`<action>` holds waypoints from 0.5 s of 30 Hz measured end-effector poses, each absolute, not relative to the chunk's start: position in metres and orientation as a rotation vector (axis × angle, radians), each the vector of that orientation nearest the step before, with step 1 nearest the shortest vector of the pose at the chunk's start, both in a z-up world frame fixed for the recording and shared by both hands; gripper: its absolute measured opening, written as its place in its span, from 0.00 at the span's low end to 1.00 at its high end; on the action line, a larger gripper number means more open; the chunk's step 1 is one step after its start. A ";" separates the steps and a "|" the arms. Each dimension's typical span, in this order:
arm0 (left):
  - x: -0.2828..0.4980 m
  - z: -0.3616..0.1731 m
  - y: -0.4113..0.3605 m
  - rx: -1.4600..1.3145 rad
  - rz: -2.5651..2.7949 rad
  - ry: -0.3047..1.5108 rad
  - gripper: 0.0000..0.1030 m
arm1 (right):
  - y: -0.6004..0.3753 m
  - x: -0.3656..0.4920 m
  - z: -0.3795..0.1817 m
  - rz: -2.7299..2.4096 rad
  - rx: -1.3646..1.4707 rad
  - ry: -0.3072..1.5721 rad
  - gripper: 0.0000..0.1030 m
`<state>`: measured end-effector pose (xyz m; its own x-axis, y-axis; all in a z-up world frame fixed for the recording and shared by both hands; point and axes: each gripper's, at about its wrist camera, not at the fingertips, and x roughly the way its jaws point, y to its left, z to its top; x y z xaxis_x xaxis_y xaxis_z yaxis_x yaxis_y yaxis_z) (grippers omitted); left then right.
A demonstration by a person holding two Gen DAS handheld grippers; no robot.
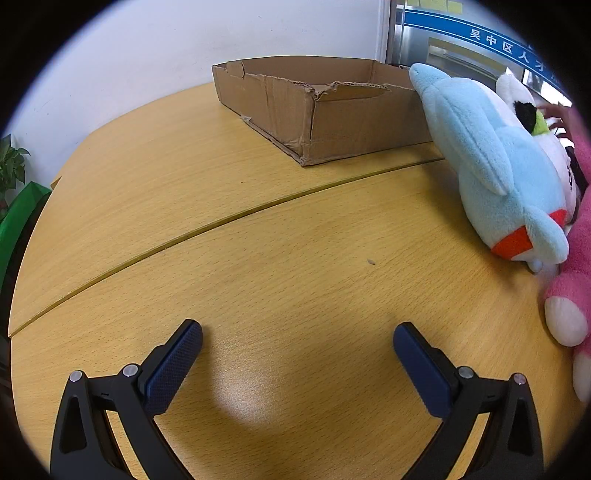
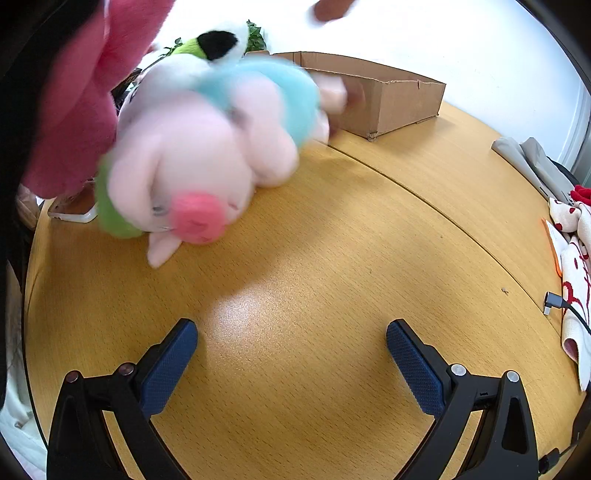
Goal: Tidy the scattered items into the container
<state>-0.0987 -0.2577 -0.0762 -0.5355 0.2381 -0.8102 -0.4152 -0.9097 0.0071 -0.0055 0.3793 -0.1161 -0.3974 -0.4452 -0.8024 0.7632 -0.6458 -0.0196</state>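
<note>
An open cardboard box point(image 1: 325, 107) stands at the back of the wooden table point(image 1: 258, 229); it also shows in the right wrist view point(image 2: 391, 99). A pile of plush toys lies beside it: a light blue dolphin point(image 1: 491, 162), a white and green toy point(image 1: 532, 110) and a dark pink toy point(image 1: 576, 295). In the right wrist view a pale pink pig point(image 2: 199, 170) is blurred, with the dark pink toy point(image 2: 81, 110) at the left. My left gripper point(image 1: 297, 339) is open and empty, left of the pile. My right gripper point(image 2: 291, 339) is open and empty, below the pig.
A green plant point(image 1: 11, 166) stands off the table's left edge. A phone point(image 2: 74, 214) lies by the toys. At the table's right edge are a patterned cloth point(image 2: 572, 277), a cable plug point(image 2: 554, 301) and grey fabric point(image 2: 532, 162). A hand point(image 2: 332, 9) shows blurred at the top.
</note>
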 end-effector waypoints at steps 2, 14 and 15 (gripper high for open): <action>-0.099 -0.076 -0.258 -1.249 2.450 0.281 1.00 | 0.379 -0.005 -0.116 -2.082 1.035 0.505 1.00; -0.101 -0.076 -0.258 -1.250 2.451 0.280 1.00 | 0.380 -0.006 -0.116 -2.083 1.035 0.505 1.00; -0.101 -0.076 -0.258 -1.250 2.451 0.280 1.00 | 0.379 -0.005 -0.116 -2.083 1.035 0.505 1.00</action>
